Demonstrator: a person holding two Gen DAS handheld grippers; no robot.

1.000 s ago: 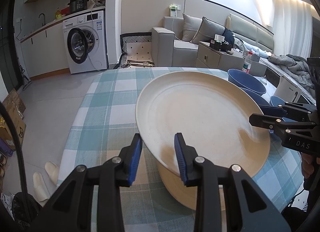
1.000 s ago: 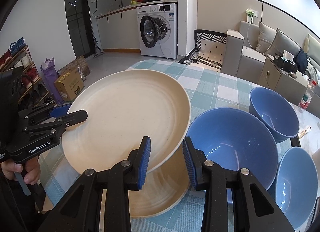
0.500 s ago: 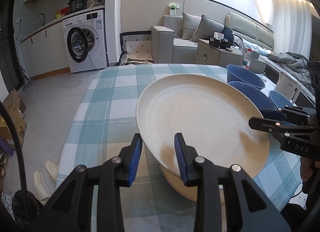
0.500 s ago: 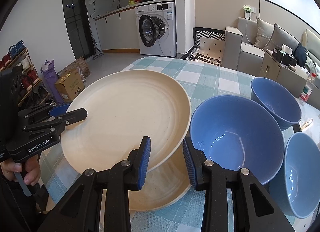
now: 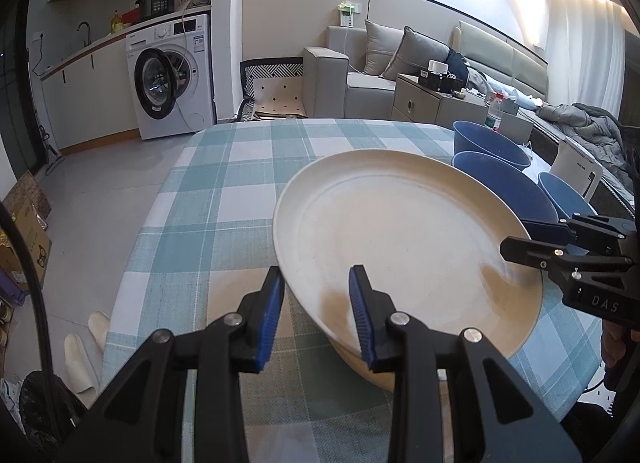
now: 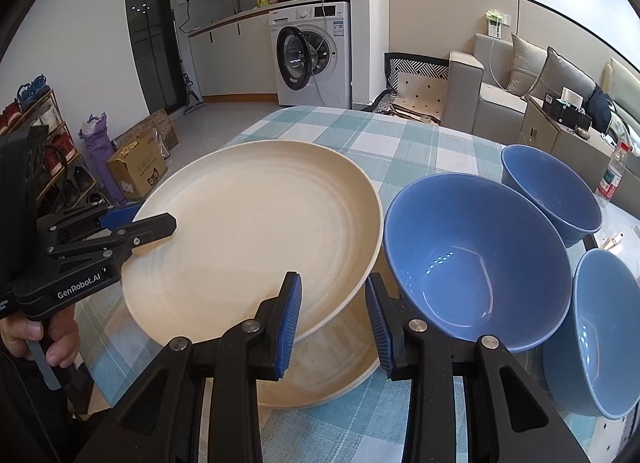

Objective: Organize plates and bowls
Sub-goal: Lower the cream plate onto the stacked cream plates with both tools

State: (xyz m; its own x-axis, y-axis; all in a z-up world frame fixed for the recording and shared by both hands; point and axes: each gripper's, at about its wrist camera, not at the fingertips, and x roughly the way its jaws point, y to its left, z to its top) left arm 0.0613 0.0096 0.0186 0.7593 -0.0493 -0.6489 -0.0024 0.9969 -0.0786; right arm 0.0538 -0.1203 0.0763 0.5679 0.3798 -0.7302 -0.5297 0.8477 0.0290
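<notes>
A large cream plate (image 5: 404,247) (image 6: 256,231) is held tilted above a second cream plate (image 6: 320,367) that lies on the checked tablecloth. My left gripper (image 5: 316,311) is shut on the upper plate's near rim; it shows in the right wrist view (image 6: 140,221) at the plate's left edge. My right gripper (image 6: 332,323) is shut on the same plate's opposite rim and shows in the left wrist view (image 5: 532,235). Three blue bowls (image 6: 476,259) (image 6: 552,191) (image 6: 604,327) stand upright to the right of the plates.
The table (image 5: 224,191) has a teal and white checked cloth. A water bottle (image 6: 612,175) and a white kettle (image 5: 576,175) stand past the bowls. Beyond the table are a washing machine (image 5: 172,75), a sofa (image 5: 360,75) and boxes on the floor.
Both grippers have carried the upper plate a little lower and nearer to the plate beneath. The grip has not changed. The bowls have not moved.
</notes>
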